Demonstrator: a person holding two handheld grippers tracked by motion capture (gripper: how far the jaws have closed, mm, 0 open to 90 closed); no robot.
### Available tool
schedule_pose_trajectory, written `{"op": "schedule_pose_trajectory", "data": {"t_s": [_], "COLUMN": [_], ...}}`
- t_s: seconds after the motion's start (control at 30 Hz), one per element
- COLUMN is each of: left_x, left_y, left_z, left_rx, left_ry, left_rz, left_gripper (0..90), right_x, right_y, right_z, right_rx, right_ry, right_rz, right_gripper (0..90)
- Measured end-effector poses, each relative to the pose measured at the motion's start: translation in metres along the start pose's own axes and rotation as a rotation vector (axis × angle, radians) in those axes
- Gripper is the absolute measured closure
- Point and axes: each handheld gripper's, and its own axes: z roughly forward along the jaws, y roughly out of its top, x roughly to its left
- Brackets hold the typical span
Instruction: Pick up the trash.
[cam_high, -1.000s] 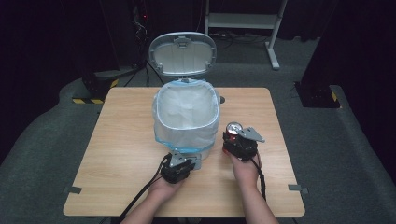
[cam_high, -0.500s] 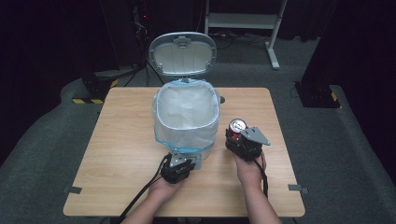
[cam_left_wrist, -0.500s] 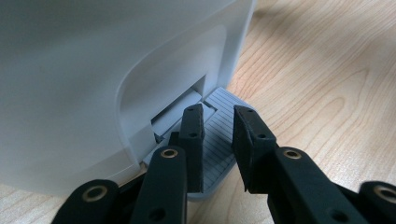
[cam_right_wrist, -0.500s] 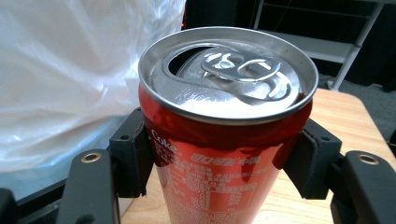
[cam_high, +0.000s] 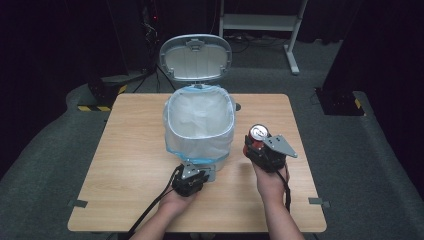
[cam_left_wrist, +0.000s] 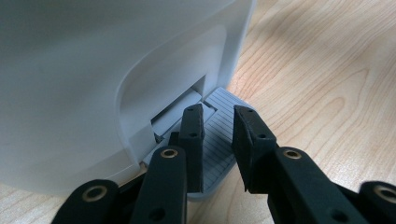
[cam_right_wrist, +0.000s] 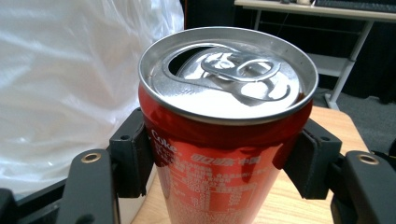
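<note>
The right claw (cam_high: 257, 145) is clamped mid-body on an opened red Coke can (cam_right_wrist: 224, 140), likely light, thin-walled and dentable, while the left claw (cam_left_wrist: 217, 140), jaws close together, presses the bin's pedal (cam_left_wrist: 219, 154)

Black fingers (cam_left_wrist: 194, 135) — brass-ringed screws.

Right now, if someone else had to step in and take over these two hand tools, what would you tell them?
Left gripper: jaws near shut with nothing between them, resting on the bin's foot pedal; the lid stands open.
Right gripper: shut on an opened red cola can, held upright beside the bin, to its right in the high view.
Done: can picked up, lid open, white bag liner in place.
Left: probably carry the can over the bin's mouth, let it go, then release the pedal.
</note>
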Motion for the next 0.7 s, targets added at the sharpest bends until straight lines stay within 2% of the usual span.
{"op": "schedule_pose_trajectory", "data": {"t_s": [0.7], "left_x": [0.0], "left_y": [0.0], "left_z": [0.0], "left_rx": [-0.001], "left_ry": [0.003], "left_rz": [0.004], "left_gripper": [73.4], "right_x": [-0.002], "right_y": [0.03], "right_z": [-0.025], "right_rx": [-0.082], "right_ry": [-0.01], "right_rz": [-0.006], "right_gripper": [34.0]}}
